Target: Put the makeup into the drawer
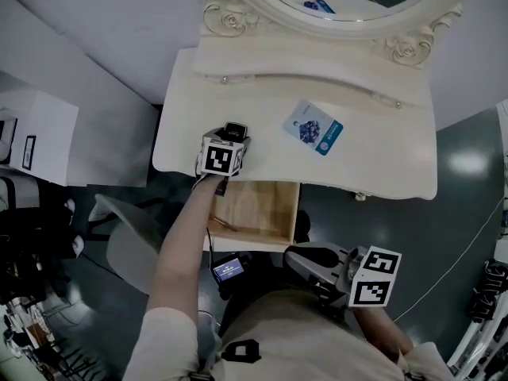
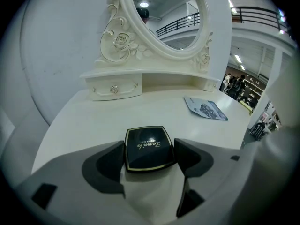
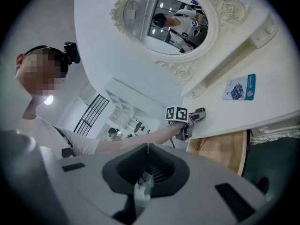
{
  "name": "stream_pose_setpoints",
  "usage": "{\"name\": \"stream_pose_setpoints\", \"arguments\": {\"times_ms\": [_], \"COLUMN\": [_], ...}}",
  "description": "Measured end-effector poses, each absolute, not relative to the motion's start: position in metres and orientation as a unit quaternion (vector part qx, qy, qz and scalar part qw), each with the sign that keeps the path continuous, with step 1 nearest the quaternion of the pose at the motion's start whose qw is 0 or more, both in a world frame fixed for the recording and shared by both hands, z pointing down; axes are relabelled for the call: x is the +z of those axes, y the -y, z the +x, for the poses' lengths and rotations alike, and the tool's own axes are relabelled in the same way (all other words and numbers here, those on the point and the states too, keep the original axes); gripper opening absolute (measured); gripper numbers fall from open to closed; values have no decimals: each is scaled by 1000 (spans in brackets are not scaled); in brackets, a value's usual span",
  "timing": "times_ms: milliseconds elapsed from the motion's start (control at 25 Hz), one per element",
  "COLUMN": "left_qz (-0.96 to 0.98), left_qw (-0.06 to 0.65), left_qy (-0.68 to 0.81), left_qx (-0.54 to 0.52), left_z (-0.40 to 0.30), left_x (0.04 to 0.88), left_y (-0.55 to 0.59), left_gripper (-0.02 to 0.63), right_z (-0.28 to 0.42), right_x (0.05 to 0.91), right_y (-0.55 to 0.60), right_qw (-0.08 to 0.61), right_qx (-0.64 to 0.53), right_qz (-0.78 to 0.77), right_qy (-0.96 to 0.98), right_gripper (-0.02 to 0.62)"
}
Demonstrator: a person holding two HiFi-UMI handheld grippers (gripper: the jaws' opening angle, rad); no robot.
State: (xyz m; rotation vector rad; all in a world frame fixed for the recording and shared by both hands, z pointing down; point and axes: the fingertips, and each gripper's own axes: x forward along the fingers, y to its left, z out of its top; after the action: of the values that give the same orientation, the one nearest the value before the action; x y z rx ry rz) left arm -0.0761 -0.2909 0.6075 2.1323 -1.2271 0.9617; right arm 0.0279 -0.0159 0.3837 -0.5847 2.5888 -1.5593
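A black square makeup compact (image 2: 146,146) with gold lettering lies flat on the white dressing table (image 1: 381,161) near its front left edge. My left gripper (image 2: 149,155) is shut on it, one jaw against each side; in the head view the left gripper (image 1: 230,139) sits just above the open wooden drawer (image 1: 258,209). A thin small item (image 1: 221,225) lies in the drawer's front left corner. My right gripper (image 1: 302,259) hangs low by the person's body, right of the drawer, and the right gripper (image 3: 146,149) is shut with nothing in it.
A blue and white packet (image 1: 314,128) lies on the table right of centre. An ornate oval mirror (image 2: 164,13) with small knobbed drawers (image 2: 115,89) stands at the back. A grey seat (image 1: 131,240) and a white box (image 1: 36,133) are left of the table.
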Motion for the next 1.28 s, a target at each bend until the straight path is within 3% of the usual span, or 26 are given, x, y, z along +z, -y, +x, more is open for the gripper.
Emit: {"name": "stream_pose_setpoints", "arguments": {"times_ms": [1280], "left_qz": [813], "left_qw": [247], "left_qy": [448], "left_qx": [277], "left_z": [-102], "left_x": [541], "left_y": [254], "left_gripper": [371], "right_z": [-2], "right_x": [369], "right_y": [-10], "right_qw": [14], "right_qx": [-483], "right_qz": [-183], "right_qy": [-856], "right_gripper": [28]}}
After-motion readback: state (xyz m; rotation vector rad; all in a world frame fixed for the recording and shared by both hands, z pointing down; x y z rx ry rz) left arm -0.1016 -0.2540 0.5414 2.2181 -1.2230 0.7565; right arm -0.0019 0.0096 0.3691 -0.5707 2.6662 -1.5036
